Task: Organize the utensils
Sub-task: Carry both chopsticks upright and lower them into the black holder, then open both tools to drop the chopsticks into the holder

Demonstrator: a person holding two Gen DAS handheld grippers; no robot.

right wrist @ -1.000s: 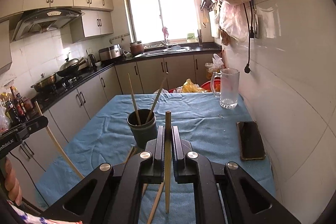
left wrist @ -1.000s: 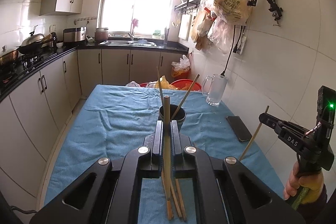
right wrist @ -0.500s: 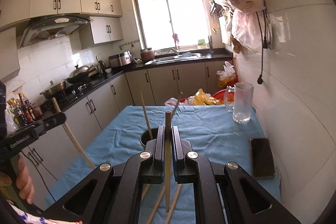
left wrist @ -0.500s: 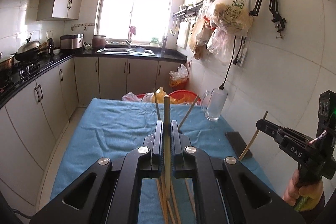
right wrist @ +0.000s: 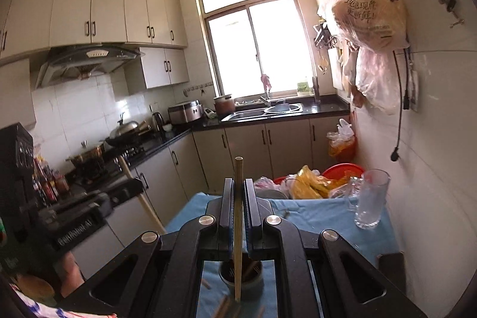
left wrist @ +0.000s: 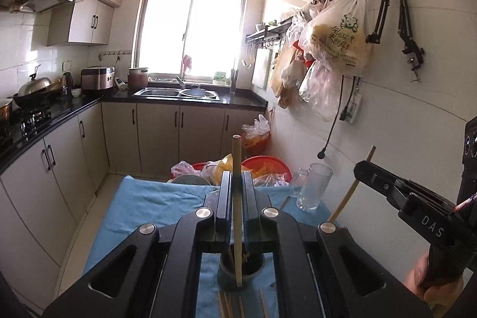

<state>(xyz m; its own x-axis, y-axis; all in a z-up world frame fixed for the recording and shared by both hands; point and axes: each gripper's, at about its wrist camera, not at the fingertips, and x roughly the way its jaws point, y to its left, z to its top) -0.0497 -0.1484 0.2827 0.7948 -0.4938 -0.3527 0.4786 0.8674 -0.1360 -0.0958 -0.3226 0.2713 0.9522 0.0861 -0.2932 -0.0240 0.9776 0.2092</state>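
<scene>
My left gripper (left wrist: pixel 235 184) is shut on a wooden chopstick (left wrist: pixel 237 210) held upright, its lower end over the dark holder cup (left wrist: pixel 241 273) on the blue cloth. My right gripper (right wrist: pixel 238 192) is shut on another chopstick (right wrist: pixel 238 228), also upright, its lower end over the same cup (right wrist: pixel 241 277), which holds a few chopsticks. The right gripper also shows in the left wrist view (left wrist: pixel 362 169), gripping its chopstick (left wrist: pixel 353 189). The left gripper shows blurred in the right wrist view (right wrist: pixel 134 189). Loose chopsticks (left wrist: pixel 229 304) lie on the cloth before the cup.
The table has a blue cloth (left wrist: pixel 155 198). A glass mug (right wrist: pixel 369 200) stands at the far right and a phone (right wrist: pixel 392 264) lies near the wall. Red basins with bags (left wrist: pixel 262 166) sit behind the table. Kitchen counters run along the left and back.
Both grippers have lifted and come in over the cup with their chopsticks. The cup now lies under the jaws in both views. The views tilted upward.
</scene>
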